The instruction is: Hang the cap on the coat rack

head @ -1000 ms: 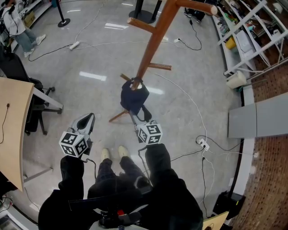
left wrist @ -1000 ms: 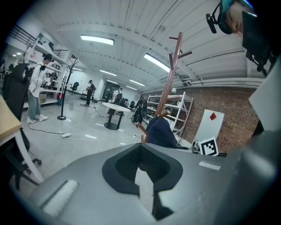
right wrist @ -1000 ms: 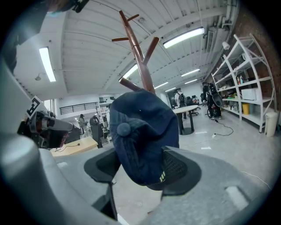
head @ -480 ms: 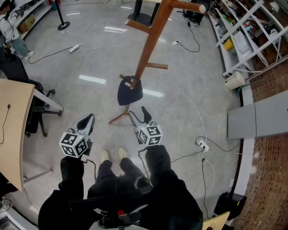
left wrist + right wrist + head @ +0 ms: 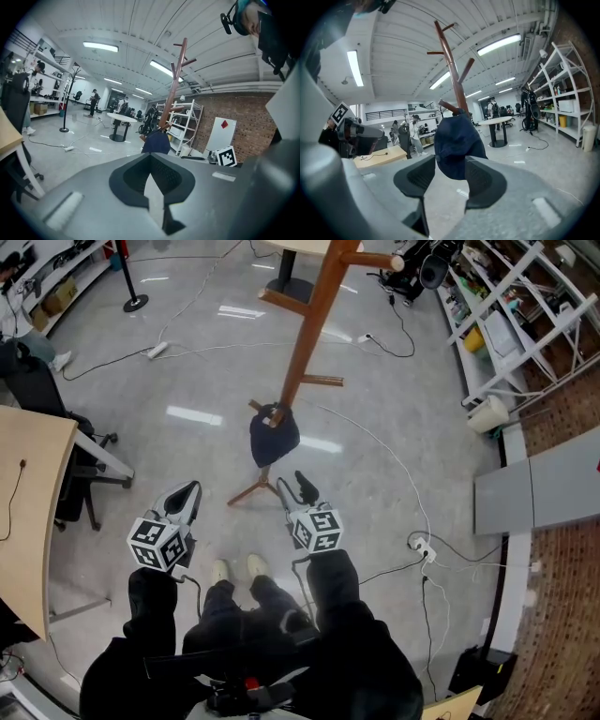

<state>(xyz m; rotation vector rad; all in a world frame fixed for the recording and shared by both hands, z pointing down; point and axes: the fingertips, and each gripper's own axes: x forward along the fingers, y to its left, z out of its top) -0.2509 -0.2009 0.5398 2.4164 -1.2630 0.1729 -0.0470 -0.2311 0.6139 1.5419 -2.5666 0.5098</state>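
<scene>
A dark navy cap [image 5: 274, 435] hangs on a low peg of the brown wooden coat rack [image 5: 314, 320]. My right gripper [image 5: 298, 487] is a short way back from the cap and does not touch it. Its jaws stand open and have just been closing, with nothing held between them. In the right gripper view the cap [image 5: 457, 145] shows beyond the gap of the right gripper [image 5: 450, 176], below the rack's pole [image 5: 452, 70]. My left gripper [image 5: 183, 498] hangs to the left, shut and empty. The left gripper view shows the cap [image 5: 156, 143] and rack [image 5: 180, 79] past the left gripper [image 5: 151, 173].
A tan table [image 5: 28, 512] and a dark office chair [image 5: 75, 465] stand at the left. White shelving [image 5: 525, 324] and a grey panel [image 5: 539, 488] line the right. A power strip [image 5: 422, 543] and white cables lie on the floor. The rack's feet [image 5: 248, 491] spread near my right gripper.
A second ago the right gripper held the cap at the peg. It has let go and drawn back toward the person; the cap now hangs alone. The left gripper stayed put.
</scene>
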